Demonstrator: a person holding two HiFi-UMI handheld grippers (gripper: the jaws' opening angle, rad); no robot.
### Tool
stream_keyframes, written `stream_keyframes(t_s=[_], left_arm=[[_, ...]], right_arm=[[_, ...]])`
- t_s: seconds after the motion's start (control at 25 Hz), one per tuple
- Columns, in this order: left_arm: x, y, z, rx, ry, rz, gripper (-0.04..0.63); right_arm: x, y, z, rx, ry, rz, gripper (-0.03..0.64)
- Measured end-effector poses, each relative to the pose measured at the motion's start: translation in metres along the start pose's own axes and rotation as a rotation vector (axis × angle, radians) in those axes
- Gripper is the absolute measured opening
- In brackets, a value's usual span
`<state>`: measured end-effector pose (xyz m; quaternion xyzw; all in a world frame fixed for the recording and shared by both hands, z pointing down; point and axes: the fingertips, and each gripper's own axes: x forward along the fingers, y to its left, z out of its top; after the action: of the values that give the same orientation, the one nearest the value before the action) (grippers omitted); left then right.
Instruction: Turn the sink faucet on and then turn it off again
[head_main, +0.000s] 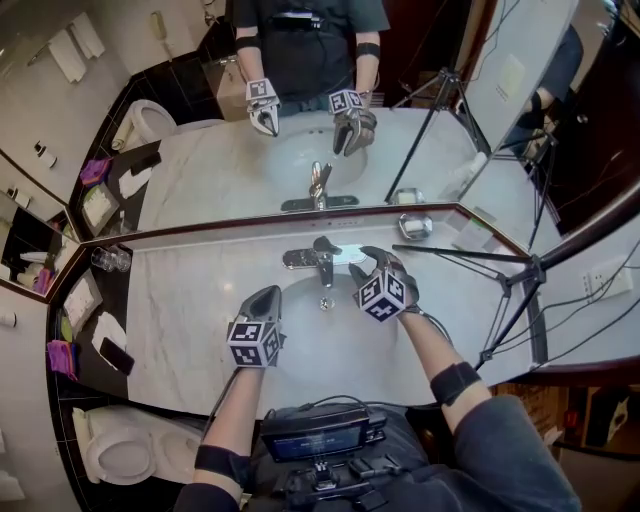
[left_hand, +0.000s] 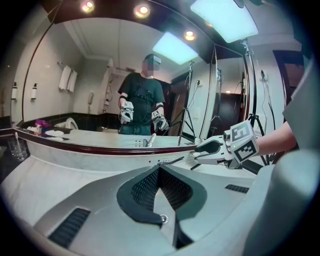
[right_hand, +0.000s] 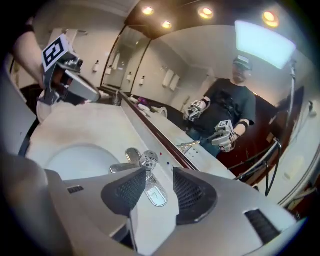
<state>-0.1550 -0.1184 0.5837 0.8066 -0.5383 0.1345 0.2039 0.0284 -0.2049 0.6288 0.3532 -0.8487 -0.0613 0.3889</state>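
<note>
A: Nearest thing, at the bottom of the head view, is a dark chest unit with a screen, strapped to the person. A forearm runs up past it on each side.

B: Left gripper?

A: Over the marble counter, at the left rim of the sink. It is well apart from the faucet. In its own view the pads meet at the tips with nothing between them.

B: Right gripper?

A: Jaws stand apart. In the head view it sits just right of the faucet, tips angled toward it. In the right gripper view the flat lever shows in the gap between the two pads, and neither pad is closed on it.

B: Faucet position?

A: At the back of the basin, just below the ledge of the mirror, with the spout reaching out over the bowl. I cannot tell whether water is running.

B: Surroundings?

A: Drinking glasses stand at the counter's far left corner. A tripod is off to the right. There is a toilet at lower left. The mirror repeats the person and both grippers.
</note>
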Motion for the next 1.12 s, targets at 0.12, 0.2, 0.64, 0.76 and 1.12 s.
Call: stream_keyframes(t_s=[0.12,0.2,0.64,0.76,1.12], left_arm=[[0.001,0.004,-0.001,-0.004,0.002,0.006,0.0],[0.002,0.007,-0.002,-0.008,0.005,0.011,0.0],[0.002,0.018,-0.008,-0.027,0.013,0.032,0.0],[0.003,0.018,-0.01,-0.03,0.017,0.033,0.0],[0.009,0.015,-0.009,-0.033,0.022,0.023,0.0]], right_arm=[[0.015,0.006,0.008,-0.23,0.036,0.012,0.201],[0.026,0.012,0.011,-0.39,0.056,0.027,0.201],[0.071,0.032,0.004,-0.755,0.148,0.155,0.203],[0.073,0.036,-0.001,-0.789,0.158,0.171,0.173],[0.071,0.038,-0.006,-0.837,0.181,0.162,0.158]])
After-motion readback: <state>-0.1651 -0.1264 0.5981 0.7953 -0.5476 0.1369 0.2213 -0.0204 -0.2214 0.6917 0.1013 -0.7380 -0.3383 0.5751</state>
